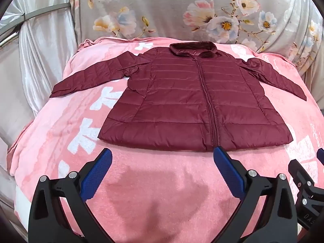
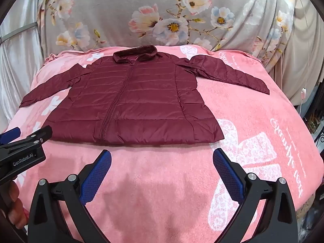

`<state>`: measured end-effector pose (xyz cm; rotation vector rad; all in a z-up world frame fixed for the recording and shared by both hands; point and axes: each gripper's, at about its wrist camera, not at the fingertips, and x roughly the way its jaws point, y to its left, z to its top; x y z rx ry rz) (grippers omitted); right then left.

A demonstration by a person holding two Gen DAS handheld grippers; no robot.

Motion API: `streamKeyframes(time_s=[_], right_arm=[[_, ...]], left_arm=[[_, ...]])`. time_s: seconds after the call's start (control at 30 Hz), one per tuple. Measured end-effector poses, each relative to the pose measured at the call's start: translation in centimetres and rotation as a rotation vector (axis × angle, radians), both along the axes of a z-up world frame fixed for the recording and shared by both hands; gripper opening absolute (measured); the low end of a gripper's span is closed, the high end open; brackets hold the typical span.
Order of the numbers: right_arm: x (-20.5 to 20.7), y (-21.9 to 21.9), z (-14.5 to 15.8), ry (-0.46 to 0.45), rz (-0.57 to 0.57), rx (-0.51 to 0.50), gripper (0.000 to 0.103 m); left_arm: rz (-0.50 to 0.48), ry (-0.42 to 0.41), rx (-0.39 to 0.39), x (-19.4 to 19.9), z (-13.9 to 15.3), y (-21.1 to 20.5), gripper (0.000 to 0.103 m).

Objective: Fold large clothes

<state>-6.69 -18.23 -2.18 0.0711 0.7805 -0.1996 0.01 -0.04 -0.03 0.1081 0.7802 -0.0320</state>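
Dark red puffy jacket (image 1: 194,105) lying flat and face up on the pink blanket (image 1: 154,184), near the middle of the bed; zipped shut down the front; collar (image 1: 191,49) at the far end, bottom edge at the near end; both sleeves spread out to the sides and slanting down toward the near end, left sleeve (image 1: 91,77) and right sleeve (image 2: 228,73) resting on the blanket.

Left tongs (image 1: 162,158) spread wide, blue pads (image 1: 97,174) apart, holding nothing; hanging over bare blanket just short of the jacket's bottom edge; one blue tip just beside the low end of the zip, contact hard to tell.

Right tongs (image 2: 162,158) also spread wide and holding nothing; over the blanket just before the bottom edge, not touching the jacket.

White flower and letter prints on the blanket; grey flowery cloth (image 2: 162,14) hanging behind the bed; shiny pale curtain (image 1: 40,50) off to the left side.
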Motion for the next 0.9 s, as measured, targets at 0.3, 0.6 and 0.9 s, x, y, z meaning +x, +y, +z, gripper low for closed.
streamKeyframes(time_s=[0.3,0.6,0.9], right_arm=[[0.07,0.44,-0.37,-0.003,0.005,-0.003,0.098],[-0.37,0.39,-0.45,-0.004,0.0,0.001,0.098],[-0.54,0.0,-0.12,-0.002,0.001,0.001,0.098]], left_arm=[[0.008,-0.001,-0.019,-0.22,0.06,0.46,0.098],[0.011,0.006,-0.027,-0.36,-0.39,0.74,0.098],[0.011,0.008,-0.024,-0.35,-0.35,0.59,0.098]])
